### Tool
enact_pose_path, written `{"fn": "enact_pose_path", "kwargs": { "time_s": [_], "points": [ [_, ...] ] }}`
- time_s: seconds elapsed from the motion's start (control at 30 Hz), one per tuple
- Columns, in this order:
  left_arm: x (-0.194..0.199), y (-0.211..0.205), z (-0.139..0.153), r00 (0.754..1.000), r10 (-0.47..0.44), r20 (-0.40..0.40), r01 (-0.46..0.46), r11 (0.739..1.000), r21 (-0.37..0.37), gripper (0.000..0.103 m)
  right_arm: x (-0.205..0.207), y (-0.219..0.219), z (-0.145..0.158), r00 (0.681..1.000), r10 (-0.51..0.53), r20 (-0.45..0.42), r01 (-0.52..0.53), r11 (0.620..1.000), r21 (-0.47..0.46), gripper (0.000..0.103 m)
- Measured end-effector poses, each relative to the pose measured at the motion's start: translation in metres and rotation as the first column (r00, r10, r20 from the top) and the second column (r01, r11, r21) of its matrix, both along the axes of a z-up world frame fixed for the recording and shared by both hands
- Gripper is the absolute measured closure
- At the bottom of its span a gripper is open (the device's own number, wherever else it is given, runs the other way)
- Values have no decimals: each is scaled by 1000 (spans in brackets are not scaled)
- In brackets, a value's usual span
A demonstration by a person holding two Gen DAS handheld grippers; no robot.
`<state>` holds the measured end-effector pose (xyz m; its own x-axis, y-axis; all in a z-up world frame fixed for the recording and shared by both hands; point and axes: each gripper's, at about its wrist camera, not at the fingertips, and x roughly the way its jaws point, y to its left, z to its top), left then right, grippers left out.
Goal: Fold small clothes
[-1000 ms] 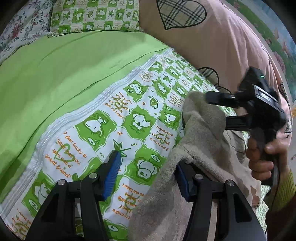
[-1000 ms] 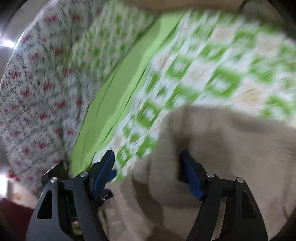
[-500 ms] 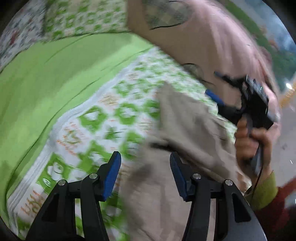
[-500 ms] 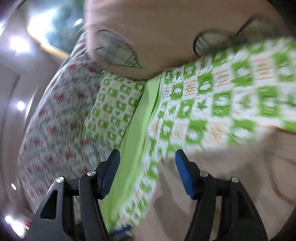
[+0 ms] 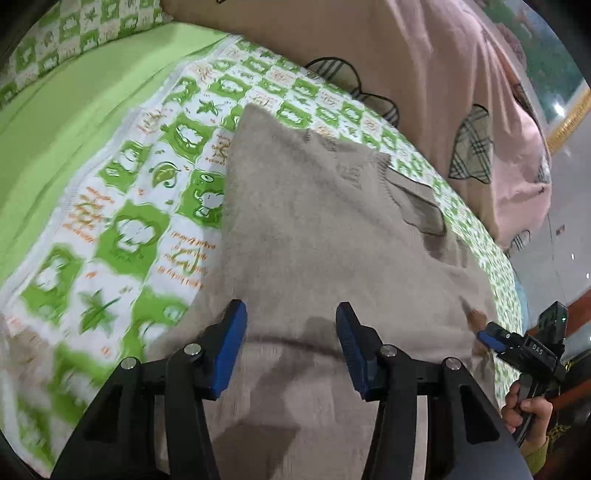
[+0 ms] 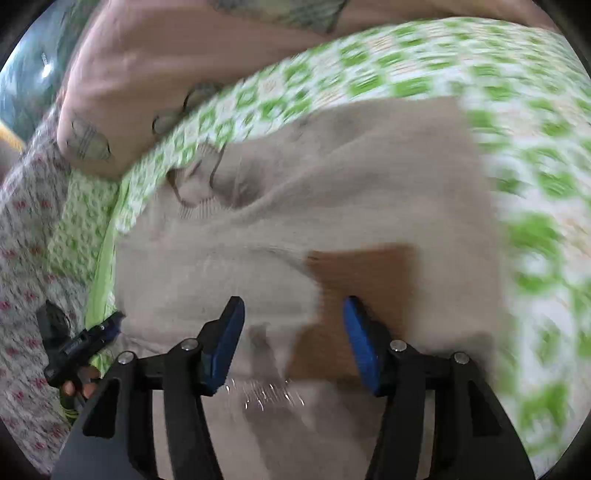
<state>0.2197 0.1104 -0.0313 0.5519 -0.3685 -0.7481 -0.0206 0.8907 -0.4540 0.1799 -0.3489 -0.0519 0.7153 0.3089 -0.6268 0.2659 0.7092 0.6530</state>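
Observation:
A beige knitted sweater (image 5: 314, 221) lies spread on the green-and-white patterned bedspread (image 5: 140, 206), neckline toward the far right. My left gripper (image 5: 291, 343) hovers over its near hem; the jaws are closing, a ridge of the knit lies between the blue pads, and they do not press it. In the right wrist view the same sweater (image 6: 295, 192) shows a brown patch (image 6: 365, 280). My right gripper (image 6: 293, 336) is over the edge by that patch, jaws closing with cloth below them, unpinched. The right gripper (image 5: 491, 339) also shows at the sweater's right edge, and the left gripper (image 6: 92, 332) at its left edge.
A pink quilt (image 5: 424, 74) with plaid hearts is heaped along the far side of the bed. A plain green sheet (image 5: 66, 122) and a green checked pillow (image 5: 74, 29) lie to the left. Floral fabric (image 6: 22, 240) borders the bed. A hand (image 5: 524, 410) holds the right gripper.
The sweater, bunched and lifted earlier, now lies flat. The right gripper swung from the sweater's far end to its near right edge. Both pairs of jaws narrowed.

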Motion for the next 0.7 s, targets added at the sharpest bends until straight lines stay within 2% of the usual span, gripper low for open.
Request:
{"fn": "enact_pose_path", "kwargs": {
  "time_s": [0.07, 0.17, 0.2, 0.27, 0.37, 0.47, 0.57, 0.63, 0.7],
  "points": [
    [-23, -4, 12, 999, -44, 18, 43, 998, 46, 51, -25, 2, 14, 999, -28, 25, 29, 998, -61, 44],
    [-68, -13, 19, 994, -110, -12, 111, 991, 77, 47, -63, 8, 23, 997, 1, 81, 0, 1000, -16, 42],
    [-83, -14, 19, 994, -104, -39, 107, 990, 96, 46, -77, 14, 24, 996, 23, 82, -23, 1000, 0, 42],
    [-113, -16, 16, 993, -78, -84, 89, 987, 130, 46, -99, 29, 29, 995, 50, 82, -48, 998, -26, 42],
    [-161, -16, 15, 988, 7, -153, 22, 983, 184, 45, -137, 61, 35, 990, 101, 102, -94, 993, -74, 42],
    [-201, -17, 15, 973, 50, -227, -22, 992, 122, 45, -173, 87, 36, 983, 144, 117, -132, 986, -105, 41],
    [-227, -25, 18, 962, 24, -271, -17, 999, 28, 43, -198, 107, 33, 983, 168, 70, -157, 978, -136, 41],
    [-235, -37, 25, 963, 0, -270, 5, 1000, 18, 38, -212, 116, 28, 985, 164, 54, -159, 983, -94, 41],
    [-236, -52, 31, 965, -14, -262, 25, 999, 38, 38, -224, 126, 24, 991, 133, 23, -131, 989, -63, 41]
  ]
}}
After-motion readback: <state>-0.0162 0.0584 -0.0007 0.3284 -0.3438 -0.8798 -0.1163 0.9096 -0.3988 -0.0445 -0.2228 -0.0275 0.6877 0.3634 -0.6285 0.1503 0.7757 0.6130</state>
